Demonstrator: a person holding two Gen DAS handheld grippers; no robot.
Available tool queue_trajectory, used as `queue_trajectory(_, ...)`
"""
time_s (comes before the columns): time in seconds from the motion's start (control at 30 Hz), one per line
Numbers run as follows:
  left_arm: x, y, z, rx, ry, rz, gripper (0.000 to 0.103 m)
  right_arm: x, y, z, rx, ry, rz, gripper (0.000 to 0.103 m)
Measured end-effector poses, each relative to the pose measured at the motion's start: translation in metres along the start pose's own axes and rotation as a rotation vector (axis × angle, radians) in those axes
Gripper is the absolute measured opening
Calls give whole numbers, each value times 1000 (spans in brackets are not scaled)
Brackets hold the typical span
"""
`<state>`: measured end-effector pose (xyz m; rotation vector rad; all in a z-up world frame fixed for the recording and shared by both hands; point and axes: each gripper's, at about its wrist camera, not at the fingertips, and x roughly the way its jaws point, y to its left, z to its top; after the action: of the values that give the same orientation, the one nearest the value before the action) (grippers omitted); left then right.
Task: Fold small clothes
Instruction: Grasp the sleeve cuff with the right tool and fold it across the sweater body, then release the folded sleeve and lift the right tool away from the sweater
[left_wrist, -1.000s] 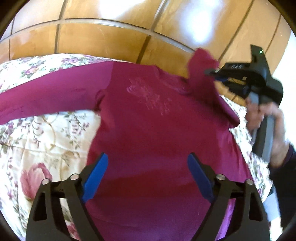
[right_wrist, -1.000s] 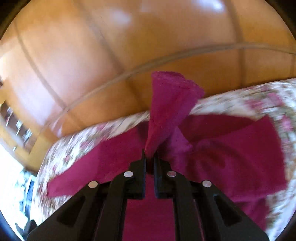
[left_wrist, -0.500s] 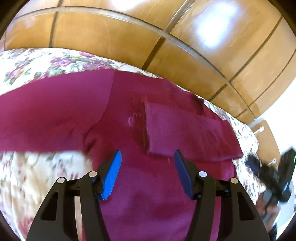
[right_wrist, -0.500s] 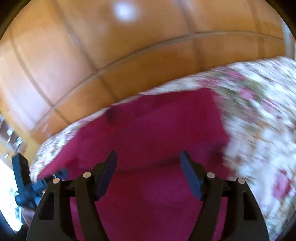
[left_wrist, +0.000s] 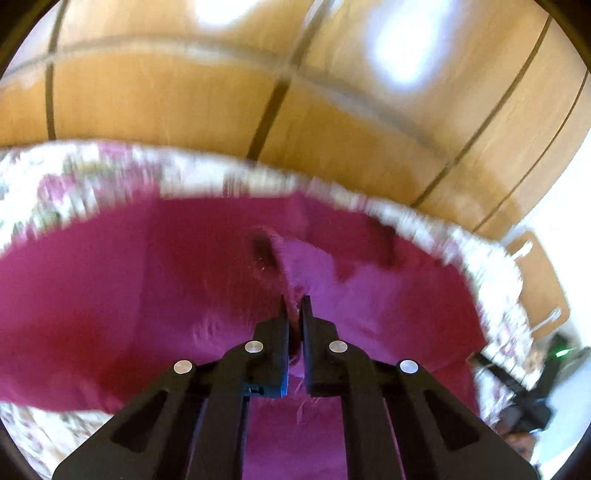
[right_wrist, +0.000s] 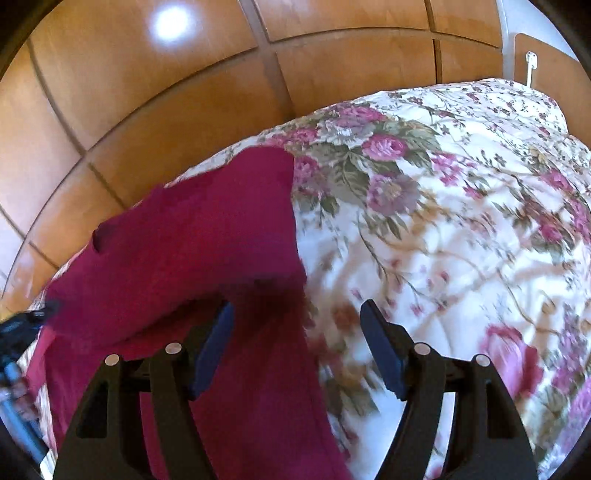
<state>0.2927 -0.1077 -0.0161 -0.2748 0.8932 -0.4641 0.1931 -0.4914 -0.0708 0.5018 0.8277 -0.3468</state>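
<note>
Left wrist view: the left hand-held gripper (left_wrist: 294, 301) is clamping a fold of the magenta top (left_wrist: 110, 288), its jaws pressed together on the cloth. Right hand-held gripper (right_wrist: 297, 314) is standing apart, gripping nothing, over the top's edge lying on the floral bedspread (right_wrist: 461, 221), wooden panelling (right_wrist: 166, 110) showing behind.

The left claw (left_wrist: 294, 301) points steeply downward, its jaws pinched together on magenta cloth. The right claw (right_wrist: 297, 332) also tilts downward, jaws spread wide and gripping nothing.
</note>
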Motion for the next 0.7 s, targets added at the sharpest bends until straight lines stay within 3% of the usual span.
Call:
queue_trajectory(0.07, -23, 3, 15, -10, -75, -5, 5, 1, 0, 6, 42, -35, 1, 71)
queue_trajectory(0.13, -27, 8, 20, 15, -88, 43, 4, 8, 2, 6, 23, -38, -76, 70)
queue_trajectory(0.2, -15, 11, 15, 63, -54, 120, 5, 27, -3, -3, 25, 7, -119, 70)
queue_trajectory(0.37, 47, 29, -18, 134, 120, 289, 5, 36, 0, -7, -15, 7, -158, 72)
queue_trajectory(0.5, 49, 27, -23, 147, 91, 324, 8, 40, 1, -6, -36, 14, -176, 75)
queue_trajectory(0.57, 38, 28, -21, 116, 98, 330, 22, 38, 3, -6, -44, 13, -190, 75)
queue_trajectory(0.63, 16, 33, -24, 77, 82, 319, 45, 30, 9, -6, -74, 5, -234, 80)
queue_trajectory(0.7, -3, 36, -30, 55, 58, 313, 48, 17, 15, -10, -105, -24, -265, 81)
